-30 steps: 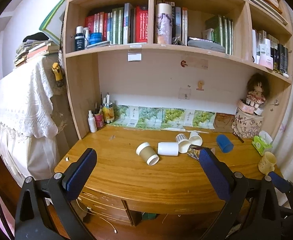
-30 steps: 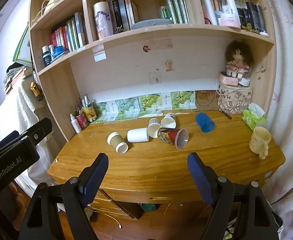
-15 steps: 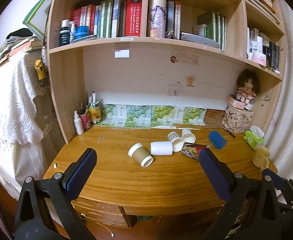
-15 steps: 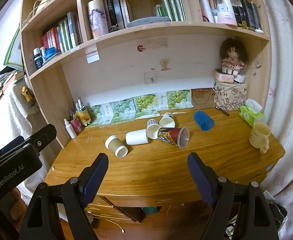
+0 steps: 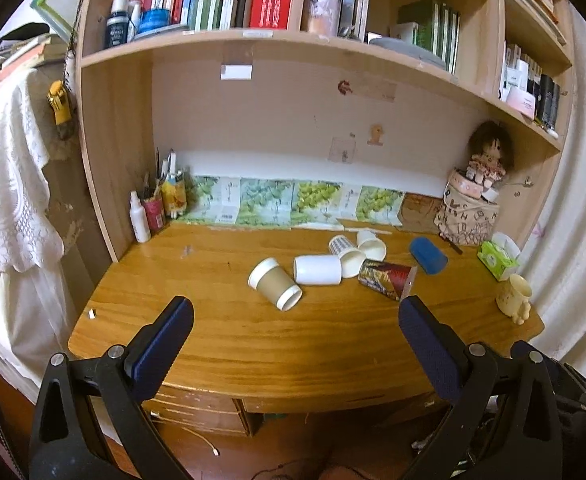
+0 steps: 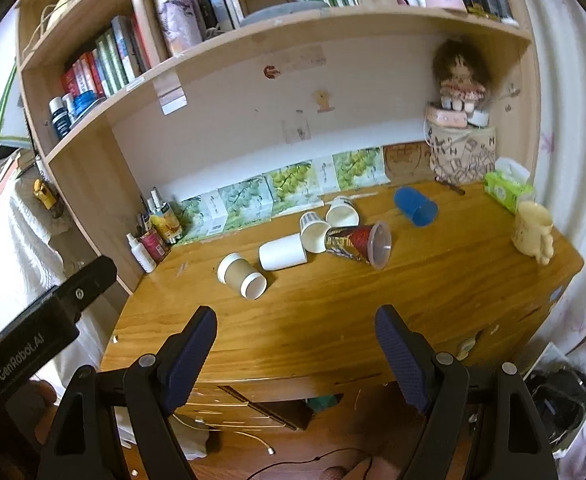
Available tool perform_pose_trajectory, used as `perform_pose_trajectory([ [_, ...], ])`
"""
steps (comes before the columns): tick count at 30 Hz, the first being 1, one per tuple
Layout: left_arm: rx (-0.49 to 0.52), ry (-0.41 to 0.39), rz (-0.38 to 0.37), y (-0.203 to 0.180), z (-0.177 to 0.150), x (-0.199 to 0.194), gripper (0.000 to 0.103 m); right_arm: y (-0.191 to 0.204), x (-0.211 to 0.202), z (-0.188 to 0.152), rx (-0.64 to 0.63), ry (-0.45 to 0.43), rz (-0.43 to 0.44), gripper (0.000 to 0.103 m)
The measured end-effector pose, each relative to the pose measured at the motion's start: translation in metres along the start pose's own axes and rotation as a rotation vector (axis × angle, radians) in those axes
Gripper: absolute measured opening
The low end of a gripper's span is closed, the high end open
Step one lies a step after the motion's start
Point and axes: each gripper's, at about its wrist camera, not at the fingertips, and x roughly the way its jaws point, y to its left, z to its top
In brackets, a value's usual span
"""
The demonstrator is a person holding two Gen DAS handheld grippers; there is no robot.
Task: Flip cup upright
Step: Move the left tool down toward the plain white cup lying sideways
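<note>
As both views have drawn nearer the counter [image 5: 253, 344], the left gripper [image 5: 291, 322] and right gripper [image 6: 295, 330], fingers spread wide and empty, close on the brown paper cup [image 5: 275, 283] lying sideways mid-counter, not yet reached.

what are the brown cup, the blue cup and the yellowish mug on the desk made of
Brown cup: likely paper, given its matte kraft sleeve and rolled white rim. Blue cup: probably plastic, with uniform saturated colour and smooth walls. Yellowish mug: ceramic or resin, thick-walled, creamy and slightly glossy; hard to tell which.
</note>
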Motion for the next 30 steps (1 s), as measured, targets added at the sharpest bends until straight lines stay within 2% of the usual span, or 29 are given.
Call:
perform_pose_trajectory([
  [5, -0.031, 0.036, -0.011, 0.009, 0.002, 0.012, 0.102, -0.005, 0.013, 0.003, 0.048, 0.039, 0.009, 0.082],
  [13, -0.052, 0.076, 0.022, 0.012, 0.011, 0.036, 0.102, -0.009, 0.037, 0.014, 0.062, 0.08, 0.044, 0.082],
  [20, -0.016, 0.085, 0.012, 0.004, 0.026, 0.061, 0.102, -0.012, 0.067, 0.029, 0.058, 0.112, 0.081, 0.082],
  [30, 0.045, 0.091, 0.057, -0.018, 0.063, 0.112, 0.102, -0.023, 0.123, 0.067, 0.027, 0.156, 0.069, 0.082],
])
